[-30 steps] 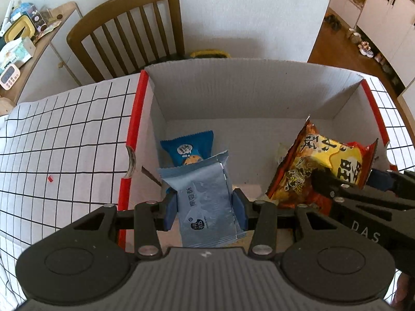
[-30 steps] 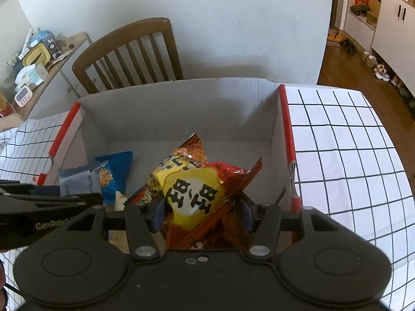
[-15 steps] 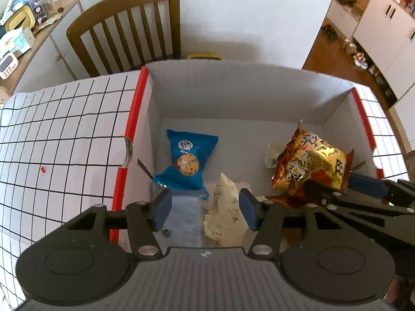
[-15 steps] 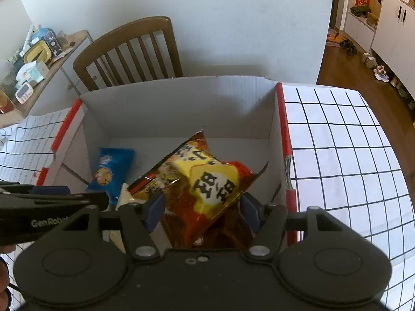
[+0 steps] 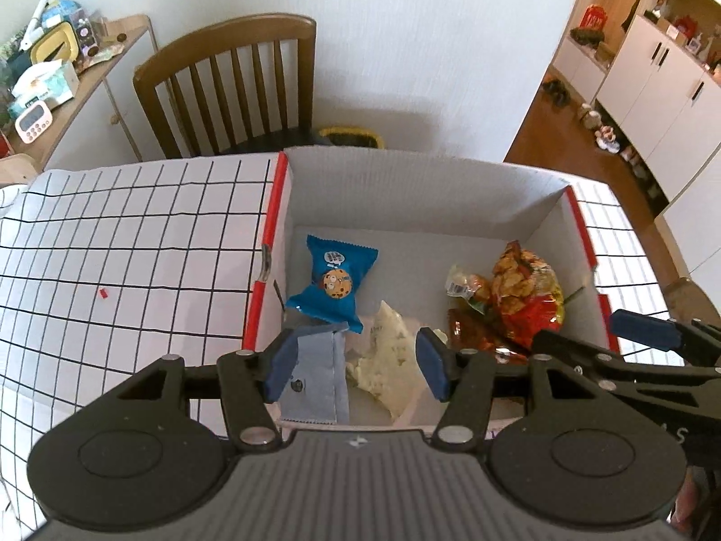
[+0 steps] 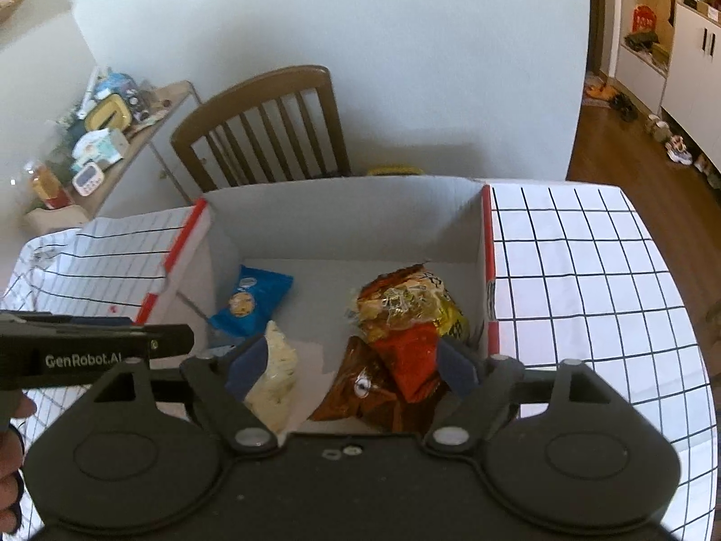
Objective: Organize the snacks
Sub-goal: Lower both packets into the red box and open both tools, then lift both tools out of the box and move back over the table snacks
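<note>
**Snacks dropped in the box, both grippers let go**

Snacks now lie loose on the floor of the white cardboard box (image 5: 405, 189). A second ago the left gripper (image 5: 356, 363) clamped the grey-blue packet (image 5: 317, 374); its jaws have just been opening, and the packet lies flat by the box's near-left corner, below the left pad, unheld. The right gripper (image 6: 351, 363) had pinched the orange-yellow chip bag (image 6: 410, 311); its jaws have just been opening wide, and the bag rests against the box's right wall, beyond and below the pads, atop a brown packet (image 6: 369, 387). Both grippers sit higher above the box than before. A blue cookie packet (image 5: 335, 277) lies near the left wall, a pale packet (image 5: 387, 356) at the near edge between the two groups. The box stands on a checked tablecloth (image 5: 135, 248).
</note>
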{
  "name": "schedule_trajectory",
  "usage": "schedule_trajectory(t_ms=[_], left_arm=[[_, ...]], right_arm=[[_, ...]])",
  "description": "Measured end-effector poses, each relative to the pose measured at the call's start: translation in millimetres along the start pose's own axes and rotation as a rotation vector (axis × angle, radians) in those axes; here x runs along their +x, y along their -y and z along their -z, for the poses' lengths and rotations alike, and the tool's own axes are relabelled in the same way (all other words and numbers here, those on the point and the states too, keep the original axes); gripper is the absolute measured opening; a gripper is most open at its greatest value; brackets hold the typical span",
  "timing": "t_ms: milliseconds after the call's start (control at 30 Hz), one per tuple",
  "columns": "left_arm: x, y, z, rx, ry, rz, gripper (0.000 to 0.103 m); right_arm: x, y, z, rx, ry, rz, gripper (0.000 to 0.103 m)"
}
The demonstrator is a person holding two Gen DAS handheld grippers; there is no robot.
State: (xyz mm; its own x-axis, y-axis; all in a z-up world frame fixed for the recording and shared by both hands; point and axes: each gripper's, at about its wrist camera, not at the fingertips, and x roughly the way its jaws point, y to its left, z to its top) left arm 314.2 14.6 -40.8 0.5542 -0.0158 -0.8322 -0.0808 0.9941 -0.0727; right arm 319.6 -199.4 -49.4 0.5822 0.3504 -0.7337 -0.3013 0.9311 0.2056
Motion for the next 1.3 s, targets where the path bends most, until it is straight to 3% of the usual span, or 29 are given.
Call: schedule_trajectory(t_ms=[367,433,867,1300], left_arm=[[-54.0,-2.6,26.1,0.020,0.066,0.035,0.058],[-64.1,-3.3,31.5,0.020,0.078,0.049,0.058],[-110.4,-16.3,88.4,0.009,0.135,0.082,0.077],[-104.9,-50.3,164.9,-0.111,0.017,0.074,0.087]], right_arm=[[-52.7,-8.0,18.6,-0.015,0.056,-0.074,0.086],[-62.1,-9.1,22.8,-0.014,0.067,-0.086,0.092],[-106.9,-18.2,60.8,-0.053,0.100,-0.178,0.098],[-109.4,-56.8,130.8,-0.223,0.009,-0.258,0.098]])
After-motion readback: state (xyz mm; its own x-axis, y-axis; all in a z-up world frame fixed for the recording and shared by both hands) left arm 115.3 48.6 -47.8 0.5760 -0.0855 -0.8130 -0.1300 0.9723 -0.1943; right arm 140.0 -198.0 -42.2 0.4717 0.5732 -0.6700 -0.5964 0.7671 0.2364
